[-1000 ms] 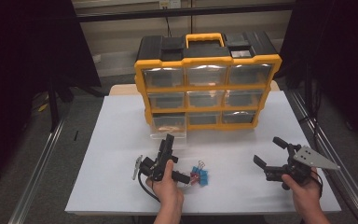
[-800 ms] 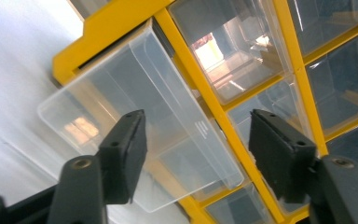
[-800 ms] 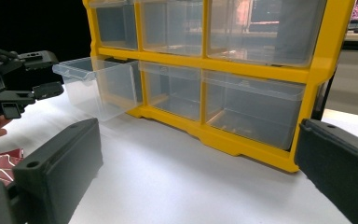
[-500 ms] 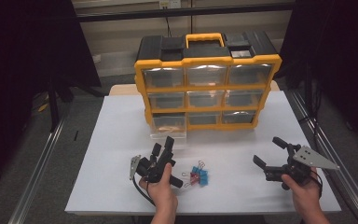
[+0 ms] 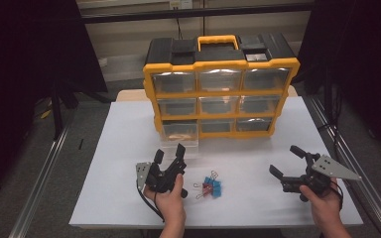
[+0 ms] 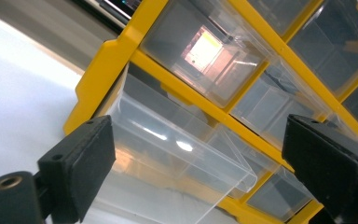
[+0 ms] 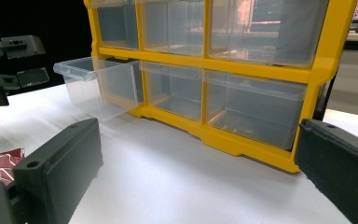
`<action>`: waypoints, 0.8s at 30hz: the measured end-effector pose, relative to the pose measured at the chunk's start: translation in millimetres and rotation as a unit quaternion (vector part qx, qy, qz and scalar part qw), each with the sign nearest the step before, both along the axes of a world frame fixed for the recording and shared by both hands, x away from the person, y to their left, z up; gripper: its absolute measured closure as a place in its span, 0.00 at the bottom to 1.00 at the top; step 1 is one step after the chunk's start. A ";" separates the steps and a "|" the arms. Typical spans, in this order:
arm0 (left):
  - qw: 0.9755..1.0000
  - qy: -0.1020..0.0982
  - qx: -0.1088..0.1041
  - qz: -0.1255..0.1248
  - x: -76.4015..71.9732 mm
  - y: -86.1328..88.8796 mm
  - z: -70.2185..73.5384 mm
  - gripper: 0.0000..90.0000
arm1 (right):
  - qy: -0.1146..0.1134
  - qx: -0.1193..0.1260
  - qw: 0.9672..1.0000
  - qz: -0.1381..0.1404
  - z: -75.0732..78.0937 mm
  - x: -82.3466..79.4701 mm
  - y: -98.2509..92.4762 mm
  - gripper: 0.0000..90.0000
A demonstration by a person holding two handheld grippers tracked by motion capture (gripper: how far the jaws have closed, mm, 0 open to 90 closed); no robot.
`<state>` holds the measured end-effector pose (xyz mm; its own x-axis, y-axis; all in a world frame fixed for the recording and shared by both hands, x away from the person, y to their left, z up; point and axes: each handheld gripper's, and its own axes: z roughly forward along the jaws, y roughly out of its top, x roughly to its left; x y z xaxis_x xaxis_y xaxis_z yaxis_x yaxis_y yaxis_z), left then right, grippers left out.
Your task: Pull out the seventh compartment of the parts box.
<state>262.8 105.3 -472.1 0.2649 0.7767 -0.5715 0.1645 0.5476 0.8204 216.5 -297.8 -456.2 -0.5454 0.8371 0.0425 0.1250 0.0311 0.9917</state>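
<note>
Left gripper (image 5: 170, 154): jaws just opening — wide, nothing between, before pulled-out drawer (image 5: 179, 140)
Right gripper (image 5: 286, 160): jaws apart — empty
Clips (image 5: 210, 185): near front edge

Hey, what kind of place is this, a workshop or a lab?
Probably a lab recording bench: white table flanked by metal rails, dark curtains around, and a staged yellow drawer organizer.

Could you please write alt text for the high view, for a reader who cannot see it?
A yellow-and-black drawer organizer stands on a white table, its bottom-left clear drawer pulled out. In front of that drawer a hand holds the left gripper, open and empty; binder clips lie beside it, and the right gripper is open too.
</note>
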 end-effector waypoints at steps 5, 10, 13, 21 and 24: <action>1.000 -0.006 0.023 -0.017 1.7 1.3 1.1 0.07 | 0.000 -0.002 1.000 -0.002 0.0 0.1 0.1 0.00; 0.998 -0.011 0.046 -0.045 4.5 3.9 2.9 0.05 | 0.000 -0.001 1.000 -0.001 0.0 0.1 0.1 0.00; 0.996 -0.008 0.065 -0.063 5.0 5.5 4.9 0.03 | 0.001 -0.001 1.000 -0.001 0.2 -0.2 0.0 0.00; 0.991 -0.020 0.098 -0.093 6.5 6.7 9.5 0.03 | 0.001 -0.002 1.000 0.000 0.1 0.2 -0.2 0.00; 0.990 -0.020 0.100 -0.096 8.0 6.5 9.2 0.03 | 0.000 0.000 1.000 -0.001 0.2 0.1 -0.1 0.00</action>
<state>270.9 111.8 -462.9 0.4375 0.8069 -0.3969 0.2147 0.3349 0.9175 216.5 -297.9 -456.0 -0.5440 0.8381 0.0418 0.1252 0.0318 0.9916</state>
